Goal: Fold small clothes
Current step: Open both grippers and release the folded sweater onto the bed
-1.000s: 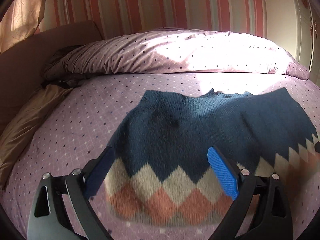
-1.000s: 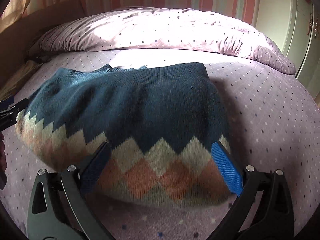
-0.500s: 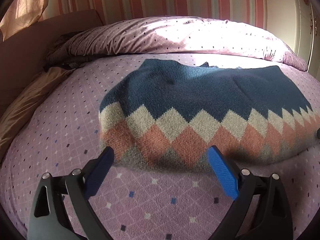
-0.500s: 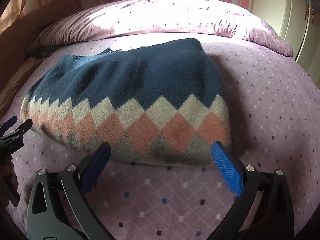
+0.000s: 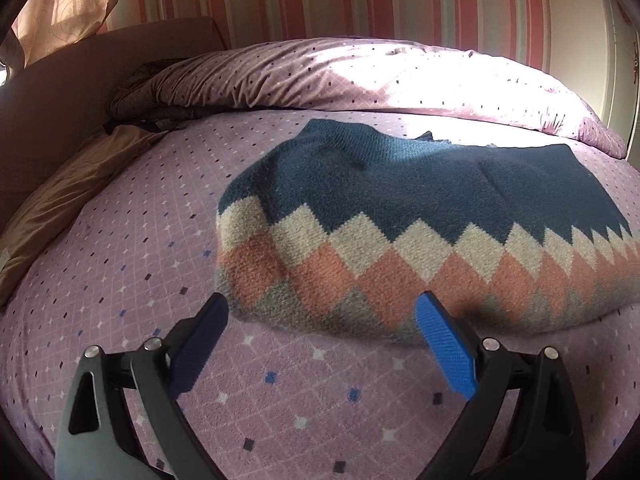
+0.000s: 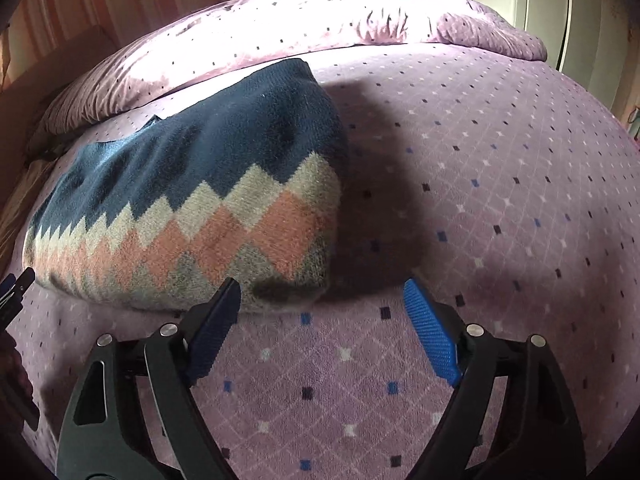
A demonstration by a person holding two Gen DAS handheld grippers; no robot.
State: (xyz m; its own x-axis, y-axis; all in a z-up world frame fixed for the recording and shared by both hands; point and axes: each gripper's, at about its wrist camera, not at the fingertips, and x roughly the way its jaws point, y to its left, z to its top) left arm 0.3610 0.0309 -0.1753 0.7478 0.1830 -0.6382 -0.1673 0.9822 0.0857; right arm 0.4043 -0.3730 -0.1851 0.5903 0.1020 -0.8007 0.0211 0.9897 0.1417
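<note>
A folded knit sweater [image 5: 400, 216], dark blue on top with cream, orange and grey diamond bands at its near edge, lies flat on the purple bed. It also shows in the right wrist view [image 6: 200, 192], at the left. My left gripper [image 5: 322, 322] is open and empty, just short of the sweater's near edge. My right gripper [image 6: 322, 306] is open and empty, by the sweater's near right corner, with its left finger in front of the hem. The tip of the left gripper [image 6: 16, 288] shows at the left edge of the right wrist view.
The purple dotted bedspread [image 5: 160, 240] covers the bed. A rolled purple duvet [image 5: 360, 76] lies along the far side. A brown headboard [image 5: 60, 80] and a tan pillow [image 5: 60, 196] are at the left. A white wardrobe [image 6: 580, 8] stands at the far right.
Both grippers have drawn back from above the sweater to its near edge. The right gripper has also shifted to the right, past the sweater's corner. The sweater lies still.
</note>
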